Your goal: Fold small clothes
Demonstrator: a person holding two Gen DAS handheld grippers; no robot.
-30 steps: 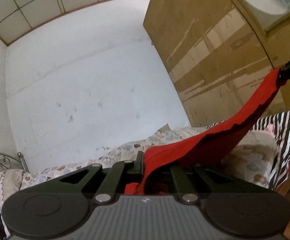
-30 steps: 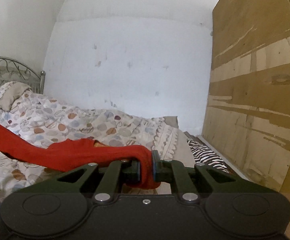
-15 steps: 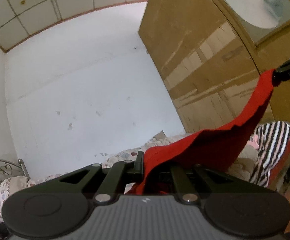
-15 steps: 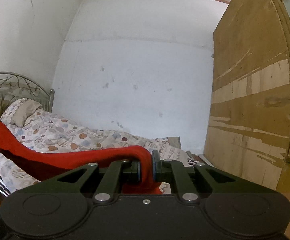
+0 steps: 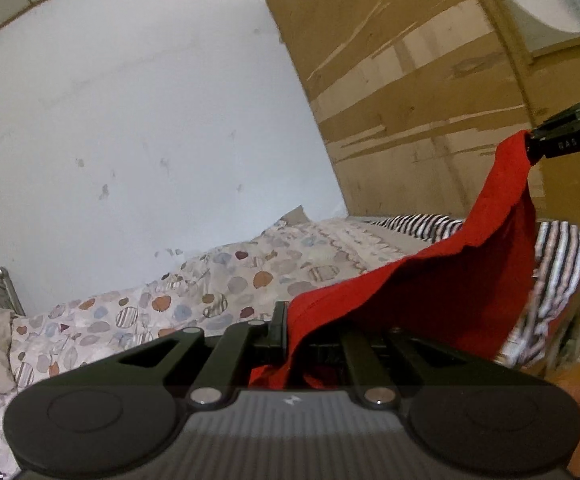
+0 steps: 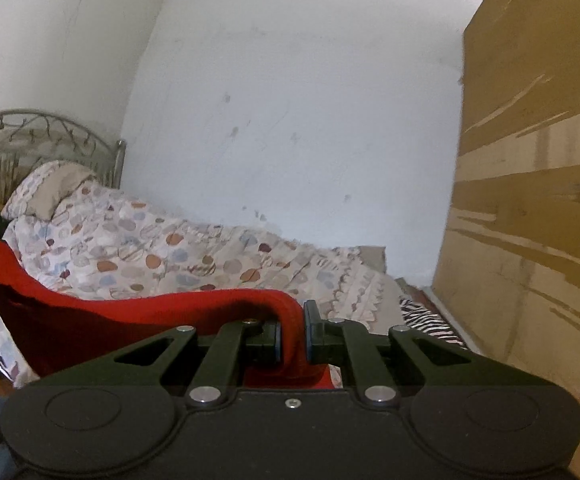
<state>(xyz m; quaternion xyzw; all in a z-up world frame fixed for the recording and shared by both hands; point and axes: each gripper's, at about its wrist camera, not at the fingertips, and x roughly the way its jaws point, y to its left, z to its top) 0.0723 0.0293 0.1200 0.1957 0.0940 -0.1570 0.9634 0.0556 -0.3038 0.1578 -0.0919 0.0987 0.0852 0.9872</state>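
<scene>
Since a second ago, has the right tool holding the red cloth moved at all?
Yes. In the left wrist view the right tool with the red cloth sits higher against the wooden wardrobe, though that camera moved too.

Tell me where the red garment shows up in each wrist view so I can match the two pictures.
Left wrist view: the red garment runs from the left gripper at bottom centre up to the right gripper at the right edge.
Right wrist view: the garment stretches from the right gripper at bottom centre to the left edge.
Shared landmark: the patterned quilt on the bed.
</scene>
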